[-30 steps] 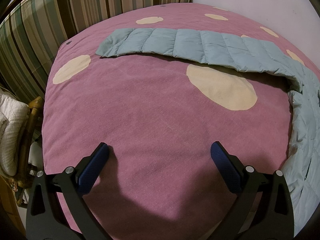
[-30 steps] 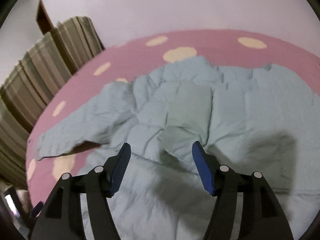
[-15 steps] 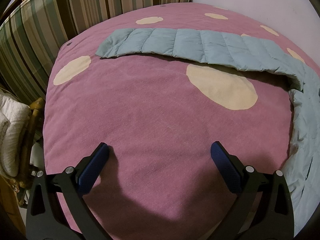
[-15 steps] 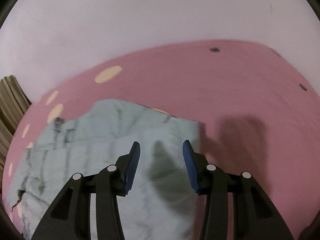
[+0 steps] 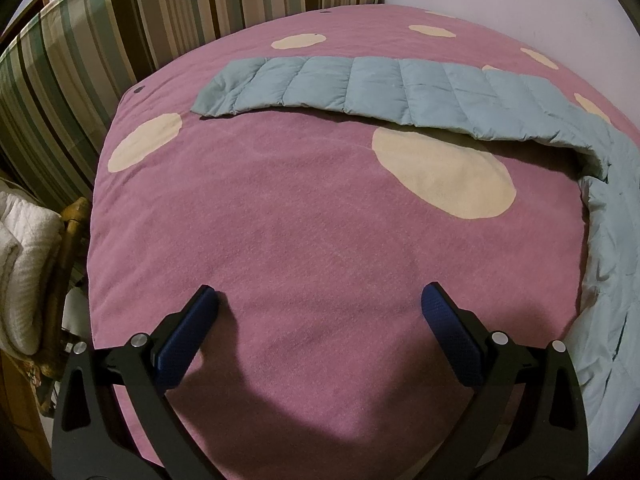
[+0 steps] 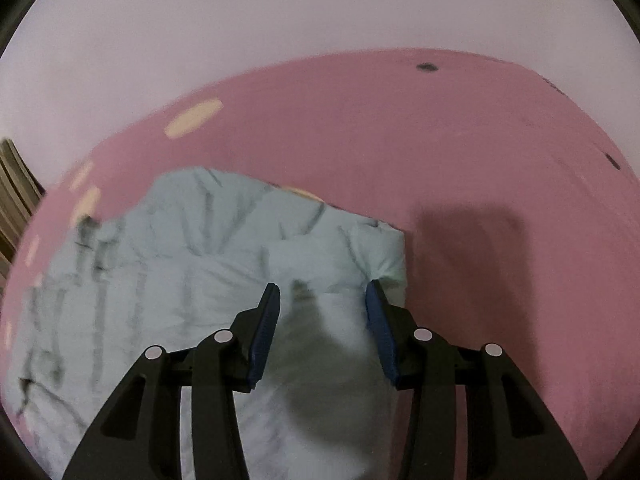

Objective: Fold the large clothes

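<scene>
A pale blue quilted jacket lies on a pink bedspread [image 5: 280, 220] with cream dots. In the left wrist view its long sleeve [image 5: 360, 88] stretches across the far side and its body [image 5: 612, 240] runs down the right edge. My left gripper [image 5: 319, 291] hovers wide open over bare bedspread, short of the jacket. In the right wrist view my right gripper [image 6: 323, 286] hangs over the jacket [image 6: 180, 260] near its right corner [image 6: 384, 248]. Its jaws are opening, with fabric lying between the fingers but not pinched by the pads.
Striped cushions [image 5: 120, 20] stand along the bed's far left side. A wicker chair with white cloth [image 5: 24, 264] sits off the left edge. A pale wall [image 6: 280, 20] borders the bed's far side. Pink bedspread [image 6: 500, 160] extends right of the jacket.
My right gripper swung from the middle of the jacket to its right corner, and its jaws stand narrower than a second ago. The left gripper has stayed put.
</scene>
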`<action>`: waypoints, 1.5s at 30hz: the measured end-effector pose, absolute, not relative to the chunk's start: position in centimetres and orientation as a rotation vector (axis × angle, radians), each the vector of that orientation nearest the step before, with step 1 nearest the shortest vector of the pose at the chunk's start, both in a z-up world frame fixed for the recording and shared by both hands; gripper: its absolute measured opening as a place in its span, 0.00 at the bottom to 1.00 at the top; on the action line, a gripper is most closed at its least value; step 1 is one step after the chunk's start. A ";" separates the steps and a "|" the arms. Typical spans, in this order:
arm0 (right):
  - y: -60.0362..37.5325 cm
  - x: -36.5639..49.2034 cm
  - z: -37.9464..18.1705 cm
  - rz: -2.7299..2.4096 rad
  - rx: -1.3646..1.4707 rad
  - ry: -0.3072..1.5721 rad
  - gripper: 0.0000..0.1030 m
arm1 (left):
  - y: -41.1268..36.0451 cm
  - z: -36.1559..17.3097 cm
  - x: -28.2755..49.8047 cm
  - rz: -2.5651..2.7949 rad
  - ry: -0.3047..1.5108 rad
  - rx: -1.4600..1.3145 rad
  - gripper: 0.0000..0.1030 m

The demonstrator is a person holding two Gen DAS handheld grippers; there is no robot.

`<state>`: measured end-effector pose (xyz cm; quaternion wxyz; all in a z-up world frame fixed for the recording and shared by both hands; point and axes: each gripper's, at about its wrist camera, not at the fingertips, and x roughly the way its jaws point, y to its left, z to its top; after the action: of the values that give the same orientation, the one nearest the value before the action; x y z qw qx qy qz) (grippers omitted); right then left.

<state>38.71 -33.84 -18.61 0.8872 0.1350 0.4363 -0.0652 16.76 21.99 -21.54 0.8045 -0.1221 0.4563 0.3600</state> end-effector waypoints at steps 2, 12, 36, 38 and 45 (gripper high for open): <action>-32.2 37.3 -17.7 -0.106 0.280 0.876 0.53 | 22.1 -21.5 16.7 0.772 0.977 -0.260 0.98; -28.1 36.1 -21.7 -0.118 0.190 0.951 0.62 | 21.8 -21.5 16.8 0.768 0.975 -0.268 0.98; -26.5 35.6 -23.5 -0.147 0.087 0.921 0.76 | 34.7 -18.6 16.2 0.693 0.794 -0.538 0.98; -26.4 35.5 -23.6 -0.149 0.083 0.920 0.77 | 37.2 -18.5 16.2 0.694 0.756 -0.584 0.98; -26.4 35.4 -23.6 -0.153 0.078 0.920 0.77 | 43.7 -20.0 18.3 0.691 0.757 -0.674 0.81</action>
<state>35.41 -26.36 -23.58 0.8925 0.0374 0.4433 -0.0736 18.26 43.66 -20.00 0.8178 -0.3161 0.3552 0.3242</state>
